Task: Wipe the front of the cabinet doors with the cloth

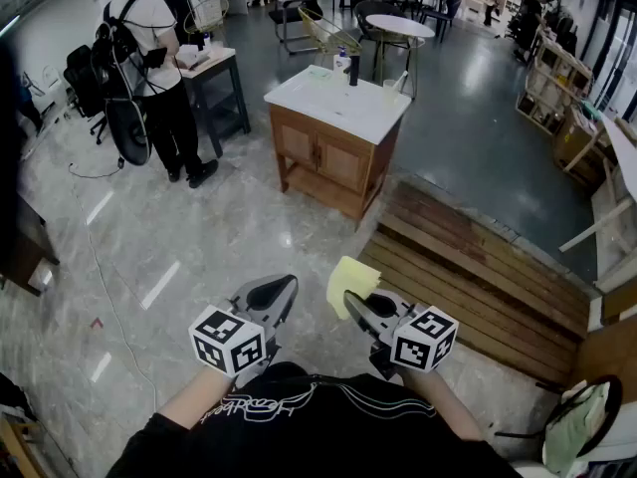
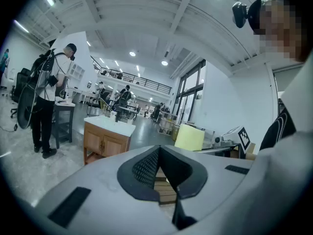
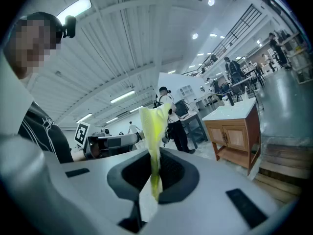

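Note:
A wooden cabinet (image 1: 328, 157) with two front doors and a white sink top stands a few steps ahead on the floor; it also shows as the cabinet (image 2: 103, 142) and the cabinet (image 3: 234, 131). My right gripper (image 1: 350, 305) is shut on a yellow cloth (image 1: 351, 280), which sticks up between its jaws as the cloth (image 3: 154, 131). My left gripper (image 1: 282, 289) is shut with nothing in it, held beside the right one at waist height. Both are well short of the cabinet.
A person with a backpack (image 1: 149, 68) stands at a small dark table (image 1: 214, 73) left of the cabinet. A slatted wooden platform (image 1: 478, 277) lies to the right. Chairs and a round table (image 1: 398, 26) stand behind the cabinet. Shelves (image 1: 557, 78) line the far right.

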The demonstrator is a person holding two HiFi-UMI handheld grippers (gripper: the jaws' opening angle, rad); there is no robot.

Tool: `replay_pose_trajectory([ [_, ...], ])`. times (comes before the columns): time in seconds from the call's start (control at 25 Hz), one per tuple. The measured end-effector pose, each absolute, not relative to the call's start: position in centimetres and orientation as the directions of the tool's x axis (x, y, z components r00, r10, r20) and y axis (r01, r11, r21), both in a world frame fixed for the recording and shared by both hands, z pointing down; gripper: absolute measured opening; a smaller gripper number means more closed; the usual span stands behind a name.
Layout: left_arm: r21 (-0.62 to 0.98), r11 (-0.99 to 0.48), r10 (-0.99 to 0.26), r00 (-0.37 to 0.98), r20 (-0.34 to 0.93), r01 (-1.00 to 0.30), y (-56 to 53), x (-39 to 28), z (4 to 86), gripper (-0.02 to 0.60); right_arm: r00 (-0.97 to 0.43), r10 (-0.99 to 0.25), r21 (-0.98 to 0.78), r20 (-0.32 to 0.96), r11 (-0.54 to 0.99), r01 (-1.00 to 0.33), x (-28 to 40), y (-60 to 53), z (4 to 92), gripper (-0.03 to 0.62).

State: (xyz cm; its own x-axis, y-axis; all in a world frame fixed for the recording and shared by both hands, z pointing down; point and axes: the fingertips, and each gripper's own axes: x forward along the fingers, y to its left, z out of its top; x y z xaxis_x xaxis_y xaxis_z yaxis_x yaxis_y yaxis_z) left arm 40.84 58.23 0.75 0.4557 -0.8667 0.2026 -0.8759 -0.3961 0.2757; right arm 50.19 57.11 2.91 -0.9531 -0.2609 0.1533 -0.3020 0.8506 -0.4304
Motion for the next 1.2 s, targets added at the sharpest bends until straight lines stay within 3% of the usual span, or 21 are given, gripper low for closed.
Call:
replay_pose_trajectory([
  [0.24, 0.283, -0.368, -0.883, 0.429, 0.192, -0.886, 57.6, 41.4, 0.4, 0.006, -0.952, -0.265, -0.426, 0.151, 0.852, -0.304, 50.8, 56.3, 3.0, 0.041],
  [0.72, 0.349, -0.305, -0.893, 0.393, 0.22, -0.886, 52.9, 35.3, 3.5, 0.006, -0.955, -0.219, -0.487, 0.202, 0.823, -0.292, 44.6, 51.3, 5.8, 0.041],
  [1.2, 0.378, -0.309, -0.859, 0.427, 0.282, -0.873, 39.8, 20.8, 7.3, 0.006, -0.932, -0.264, -0.541, 0.247, 0.761, -0.358, 31.1, 38.2, 9.7, 0.041],
])
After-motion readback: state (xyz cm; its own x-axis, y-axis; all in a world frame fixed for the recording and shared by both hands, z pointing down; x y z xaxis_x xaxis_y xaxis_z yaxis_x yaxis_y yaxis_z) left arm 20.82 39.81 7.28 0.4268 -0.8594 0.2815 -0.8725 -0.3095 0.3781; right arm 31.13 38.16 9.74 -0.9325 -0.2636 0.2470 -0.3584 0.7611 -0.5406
